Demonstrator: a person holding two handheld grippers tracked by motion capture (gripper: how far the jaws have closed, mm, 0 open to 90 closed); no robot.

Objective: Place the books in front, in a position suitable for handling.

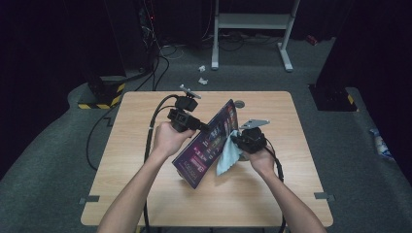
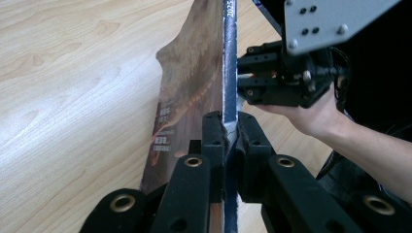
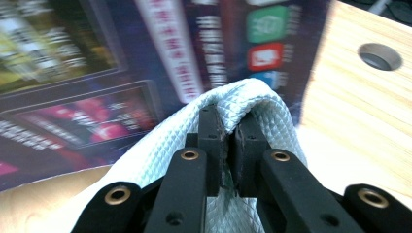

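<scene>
Work in hand: wiping the cover of a thin, glossy, dark purple magazine (image 1: 210,143) with a pale blue, waffle-textured cleaning cloth (image 1: 228,155).

Left gripper (image 1: 203,127): jaws narrow, clamped on the magazine's edge; in the left gripper view the edge (image 2: 229,58) runs straight up between the two black jaws.

Right gripper (image 1: 234,141): jaws narrow, pinching a fold of the cloth (image 3: 243,104), which bulges over and around the jaw tips.

Magazine position: held above the light wooden table (image 1: 145,160), tilted on edge. Its lower corner sits on or just above the tabletop near the person; contact cannot be confirmed.

Long axis: runs diagonally, from the near-left low corner up to the far-right high corner.

Governing relation: the printed face (image 3: 97,97) lies directly ahead of the right gripper's tips, with the cloth between jaws and cover. The cloth appears pressed to, or just beside, the face at mid-length. The right gripper is the nearer one to the printed face; the left only steadies the edge.

Judgement: the next stroke should travel along the long axis, holding the cloth flat on the cover; a push too square to the face could bend the thin sheet against the single clamp point.

Count: one magazine, one cloth, two grippers, one table, one round hole (image 3: 380,56) in the tabletop.
</scene>
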